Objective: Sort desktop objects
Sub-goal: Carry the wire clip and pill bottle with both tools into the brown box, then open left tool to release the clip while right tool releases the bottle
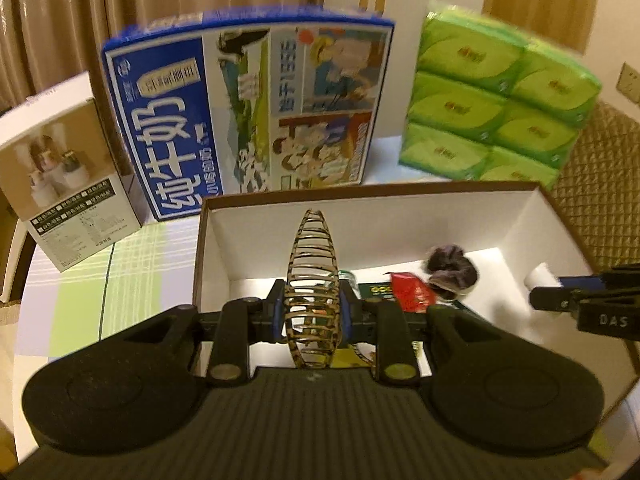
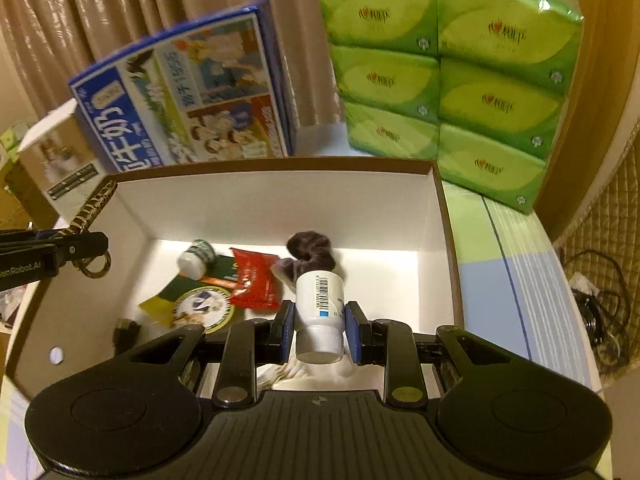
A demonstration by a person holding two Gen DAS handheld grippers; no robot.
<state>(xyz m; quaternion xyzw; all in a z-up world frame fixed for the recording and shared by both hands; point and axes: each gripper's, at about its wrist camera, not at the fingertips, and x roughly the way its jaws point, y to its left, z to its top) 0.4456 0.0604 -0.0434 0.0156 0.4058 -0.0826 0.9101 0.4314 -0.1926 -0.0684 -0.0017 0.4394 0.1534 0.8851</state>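
Hair clip (image 1: 312,288) with a leopard pattern stands upright, clamped between the pads of the left gripper (image 1: 311,314) above the white box (image 1: 360,216). The right gripper (image 2: 319,330) grips a white tube (image 2: 320,312), cap toward the camera, over the same box. On the box floor lie a dark scrunchie (image 2: 310,254), a red packet (image 2: 254,278) and a small bottle (image 2: 196,260). Behind the box stand a blue milk carton (image 1: 248,112) and green tissue packs (image 2: 452,80).

"纯牛奶" printed large, sideways, on blue milk carton (image 1: 248,116) behind open box (image 1: 360,196). "DAS" seen on right gripper (image 1: 560,292); "Robot.AI" read on left gripper (image 2: 92,248). Barcode carried by white bottle (image 2: 320,300).
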